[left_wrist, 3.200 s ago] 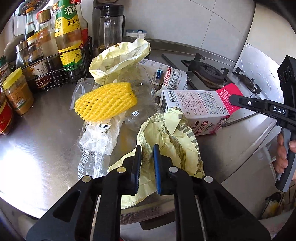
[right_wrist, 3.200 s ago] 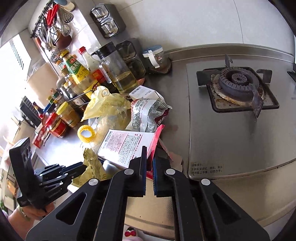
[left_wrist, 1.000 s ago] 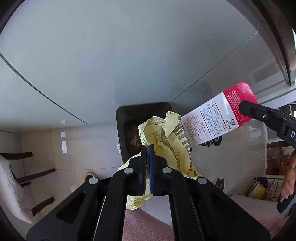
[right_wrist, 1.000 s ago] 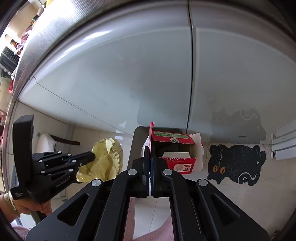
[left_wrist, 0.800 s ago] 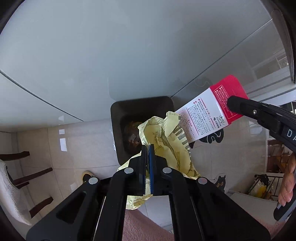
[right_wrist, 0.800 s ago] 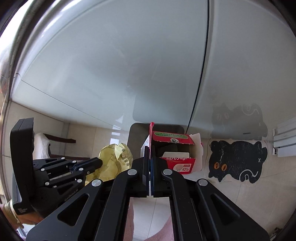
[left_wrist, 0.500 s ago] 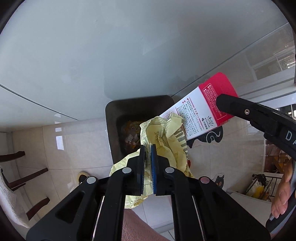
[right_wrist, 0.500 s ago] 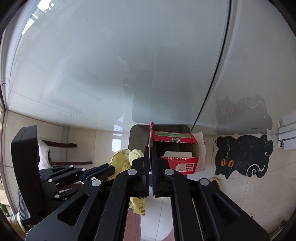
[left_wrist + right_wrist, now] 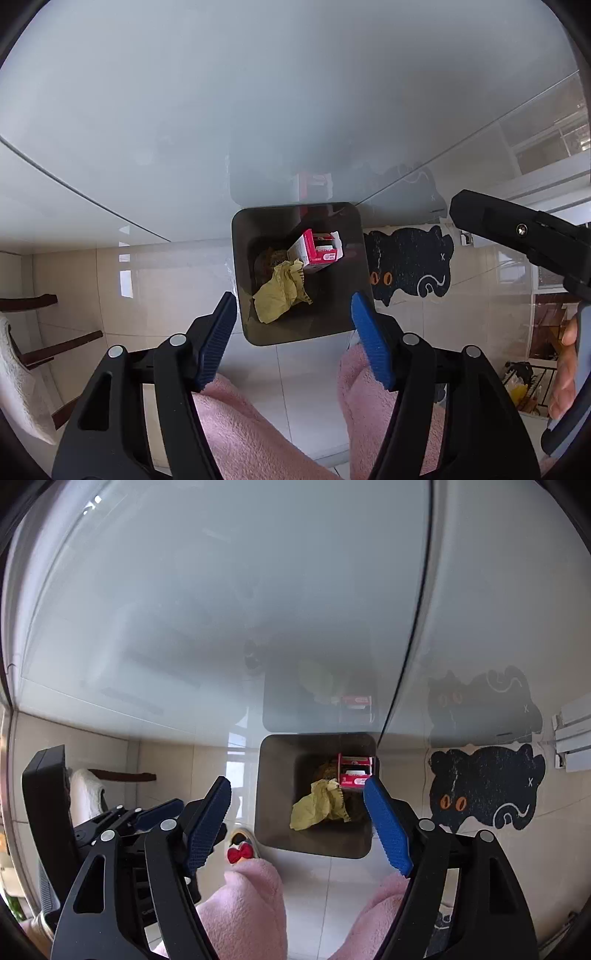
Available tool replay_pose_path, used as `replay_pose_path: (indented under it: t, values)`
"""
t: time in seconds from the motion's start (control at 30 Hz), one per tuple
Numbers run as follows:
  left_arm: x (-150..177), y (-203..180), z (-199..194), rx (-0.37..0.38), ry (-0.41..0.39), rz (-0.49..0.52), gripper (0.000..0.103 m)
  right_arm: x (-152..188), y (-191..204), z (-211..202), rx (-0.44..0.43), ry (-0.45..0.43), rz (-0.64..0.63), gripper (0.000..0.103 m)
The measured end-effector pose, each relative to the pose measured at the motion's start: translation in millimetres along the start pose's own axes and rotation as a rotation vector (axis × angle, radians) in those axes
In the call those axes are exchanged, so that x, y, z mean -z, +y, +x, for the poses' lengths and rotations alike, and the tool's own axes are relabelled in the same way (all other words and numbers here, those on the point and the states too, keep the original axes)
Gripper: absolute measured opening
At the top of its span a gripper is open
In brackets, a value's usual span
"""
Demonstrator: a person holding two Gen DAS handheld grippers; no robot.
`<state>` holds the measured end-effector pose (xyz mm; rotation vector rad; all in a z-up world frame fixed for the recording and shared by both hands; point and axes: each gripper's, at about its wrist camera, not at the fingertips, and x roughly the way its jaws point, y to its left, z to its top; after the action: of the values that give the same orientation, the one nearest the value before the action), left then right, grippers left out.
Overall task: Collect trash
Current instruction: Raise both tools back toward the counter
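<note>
Bin (image 9: 354, 314) holds yellow wrapper (image 9: 282, 295), red carton (image 9: 317, 251); both grippers opening, empty.

Glossy tile floor (image 9: 303, 373) — cat-shaped mat (image 9: 410, 266)

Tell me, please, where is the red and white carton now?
The red and white carton lies inside the dark bin on the floor, toward its far right corner, next to the crumpled yellow paper; in both wrist views it is below the open grippers.
</note>
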<state>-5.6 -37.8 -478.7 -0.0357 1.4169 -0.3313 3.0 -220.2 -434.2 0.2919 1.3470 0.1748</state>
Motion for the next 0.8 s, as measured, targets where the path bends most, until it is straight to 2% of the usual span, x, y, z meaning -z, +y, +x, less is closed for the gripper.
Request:
replay_pose_path:
  t: [0.07, 0.1, 0.13, 0.2, 0.23, 0.43, 0.63, 0.8]
  values:
    - [1, 1, -14, 0.000, -0.016, -0.009, 0.074, 2, -1, -11, -0.005, 0.001, 0.005, 0.086]
    - [2, 4, -20, 0.001, -0.026, -0.012, 0.080, 3, -3, -17, -0.009, -0.002, 0.015, 0.097]
    - [3, 5, -30, 0.003, -0.040, -0.014, 0.082, 4, -5, -24, -0.013, -0.012, 0.025, 0.099]
    - [3, 5, -51, 0.000, -0.066, -0.014, 0.092, 7, -8, -41, -0.015, -0.022, 0.033, 0.100]
    - [3, 4, -62, 0.001, -0.083, -0.014, 0.094, 7, -9, -48, -0.015, -0.023, 0.034, 0.100]
    - [1, -1, -137, 0.013, -0.215, 0.008, 0.095, 9, -2, -108, -0.052, -0.064, 0.022, 0.100]
    - [-4, -10, -208, -0.009, -0.386, 0.077, 0.095, 2, 29, -183, -0.065, -0.247, -0.109, 0.100]
    - [-16, -11, -250, -0.041, -0.487, 0.100, 0.095, -23, 50, -214, -0.076, -0.340, -0.145, 0.100]
